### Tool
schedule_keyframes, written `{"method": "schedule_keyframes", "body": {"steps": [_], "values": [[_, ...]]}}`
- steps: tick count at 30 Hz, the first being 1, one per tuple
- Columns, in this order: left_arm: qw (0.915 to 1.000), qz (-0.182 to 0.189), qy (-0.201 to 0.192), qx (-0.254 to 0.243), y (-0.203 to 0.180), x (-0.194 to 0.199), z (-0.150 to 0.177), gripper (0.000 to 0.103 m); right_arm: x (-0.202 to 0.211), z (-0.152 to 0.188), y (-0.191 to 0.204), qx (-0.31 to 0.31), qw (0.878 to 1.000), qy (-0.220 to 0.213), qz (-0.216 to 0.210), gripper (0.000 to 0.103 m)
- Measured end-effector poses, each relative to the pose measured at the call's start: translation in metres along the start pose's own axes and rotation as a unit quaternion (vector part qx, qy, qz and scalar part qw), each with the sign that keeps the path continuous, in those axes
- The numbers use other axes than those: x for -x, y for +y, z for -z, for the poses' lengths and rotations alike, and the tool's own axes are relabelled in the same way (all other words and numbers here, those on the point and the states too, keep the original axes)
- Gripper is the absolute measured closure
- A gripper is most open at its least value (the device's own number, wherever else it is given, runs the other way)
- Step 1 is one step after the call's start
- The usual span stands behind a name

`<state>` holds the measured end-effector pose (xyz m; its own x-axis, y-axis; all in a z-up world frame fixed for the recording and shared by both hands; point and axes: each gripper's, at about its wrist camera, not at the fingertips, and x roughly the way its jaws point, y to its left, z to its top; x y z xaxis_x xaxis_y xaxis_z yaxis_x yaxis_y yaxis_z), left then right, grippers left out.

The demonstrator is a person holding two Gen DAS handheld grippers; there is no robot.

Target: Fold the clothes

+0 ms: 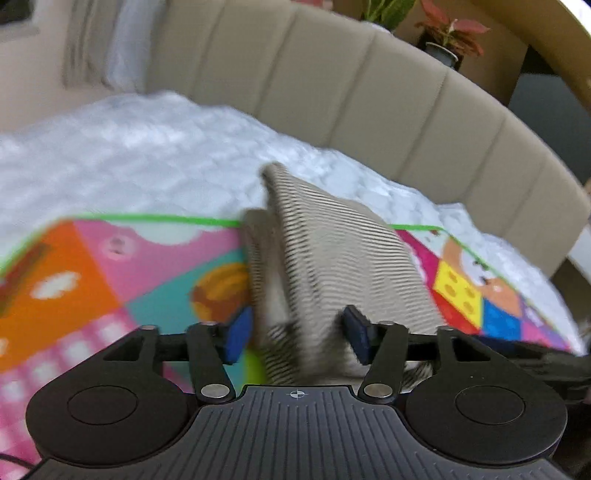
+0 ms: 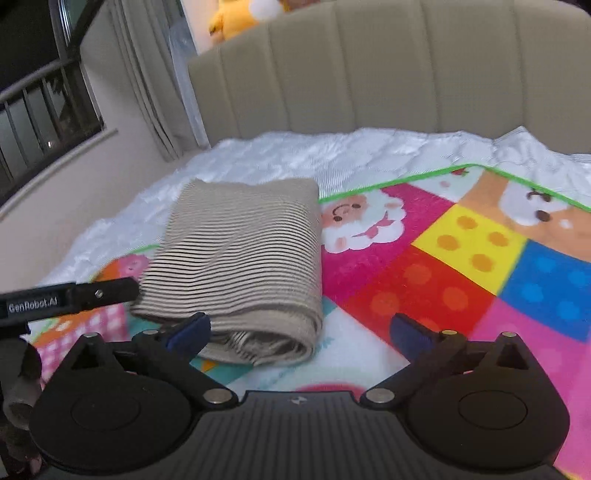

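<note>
A beige padded headboard [image 2: 406, 74] filled the top of both views, with a white quilted bedcover [image 2: 295, 155] below it and a bright cartoon-patterned play mat [image 2: 461, 266] spread over the bed. In the right wrist view, a dark window with railings [image 2: 40, 99] sat at the upper left, a pale curtain [image 2: 147, 85] hung beside it, and a yellow plush toy [image 2: 236, 18] peeked over the headboard at top centre. In the left wrist view, potted plants [image 1: 447, 33] stood at the upper right behind the headboard.

The folded striped beige garment [image 2: 243, 258] lay left of centre in the right wrist view, partly on the mat and partly on the bedcover, its rolled edge toward the camera. At the left edge of that view the left gripper [image 1: 297, 332] reached in as a black bar touching the garment's near-left corner. In its own view its blue pads [image 1: 238, 334] stood apart on either side of the blurred cloth; whether they pinched it I could not tell.

The right gripper [image 2: 299, 332] was spread wide at lower centre, its left pad [image 2: 190, 332] just beside the garment's rolled edge and its right pad over bare mat.
</note>
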<state>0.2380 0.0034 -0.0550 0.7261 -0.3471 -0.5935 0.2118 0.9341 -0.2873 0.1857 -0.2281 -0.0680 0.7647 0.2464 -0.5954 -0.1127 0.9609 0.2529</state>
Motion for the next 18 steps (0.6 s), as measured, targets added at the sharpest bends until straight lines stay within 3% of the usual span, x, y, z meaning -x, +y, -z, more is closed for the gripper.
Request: {"method": "schedule_keyframes", "body": {"steps": [4,7,10,14,18], "values": [[0.9985,-0.044,-0.033,0.005,-0.006,0.052,0.014,0.019,0.053,0.006,0.004,0.003,1.0,-0.028,-0.008,0.0],[0.9974,-0.049,-0.051,0.009,-0.016,0.103,0.026,0.007,0.097,0.011,0.006,0.009,0.999,-0.044,-0.02,0.0],[0.9961,-0.049,-0.067,-0.028,-0.034,0.156,0.032,0.0,0.13,0.016,0.01,0.037,0.997,-0.065,-0.015,0.0],[0.9927,-0.058,-0.085,-0.064,-0.064,0.192,0.05,0.0,0.146,0.028,0.011,0.054,0.995,-0.082,0.009,0.0],[0.9897,-0.089,-0.086,-0.072,-0.081,0.178,0.079,0.0,0.141,0.032,0.015,0.07,0.995,-0.072,0.014,0.0]]}}
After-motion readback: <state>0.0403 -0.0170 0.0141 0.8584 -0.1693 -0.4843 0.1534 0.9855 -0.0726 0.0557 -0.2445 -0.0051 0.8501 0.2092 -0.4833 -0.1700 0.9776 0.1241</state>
